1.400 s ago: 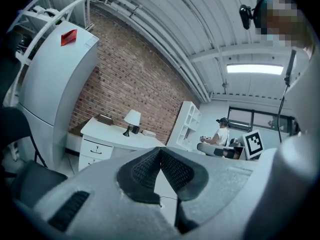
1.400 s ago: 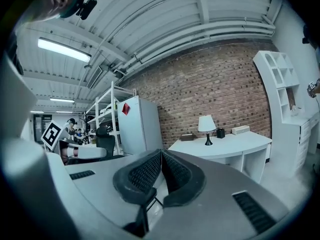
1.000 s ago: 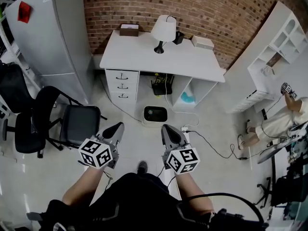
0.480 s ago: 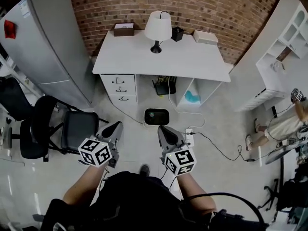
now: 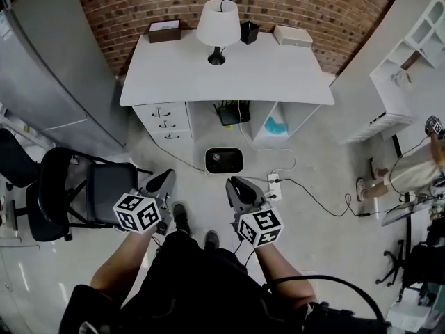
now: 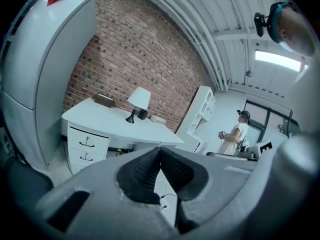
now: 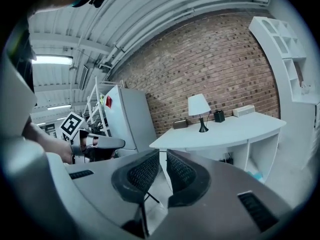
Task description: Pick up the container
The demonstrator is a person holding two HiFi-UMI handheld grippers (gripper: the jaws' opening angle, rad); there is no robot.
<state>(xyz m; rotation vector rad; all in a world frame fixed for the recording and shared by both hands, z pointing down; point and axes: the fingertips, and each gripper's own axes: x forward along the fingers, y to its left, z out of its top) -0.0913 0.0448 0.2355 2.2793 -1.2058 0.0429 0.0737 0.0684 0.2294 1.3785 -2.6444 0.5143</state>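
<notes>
A small black container (image 5: 249,32) stands on the white desk (image 5: 278,75) beside the lamp (image 5: 217,23); it also shows in the left gripper view (image 6: 143,114) and the right gripper view (image 7: 219,116). A brown box (image 5: 164,30) and a white box (image 5: 292,35) flank them. My left gripper (image 5: 165,181) and right gripper (image 5: 233,185) hover over the floor, well short of the desk. Both are shut with nothing in them, as seen along the left gripper (image 6: 160,151) and the right gripper (image 7: 162,156).
A white floor unit with a dark top (image 5: 223,161) and a power strip (image 5: 274,185) with cables lie before the desk. Black chairs (image 5: 104,190) stand left, beside a grey fridge (image 5: 42,68). White shelving (image 5: 410,54) and a person (image 5: 410,172) are at the right.
The desk has shifted in the head view as I step toward it. Both grippers keep their pose and stay shut.
</notes>
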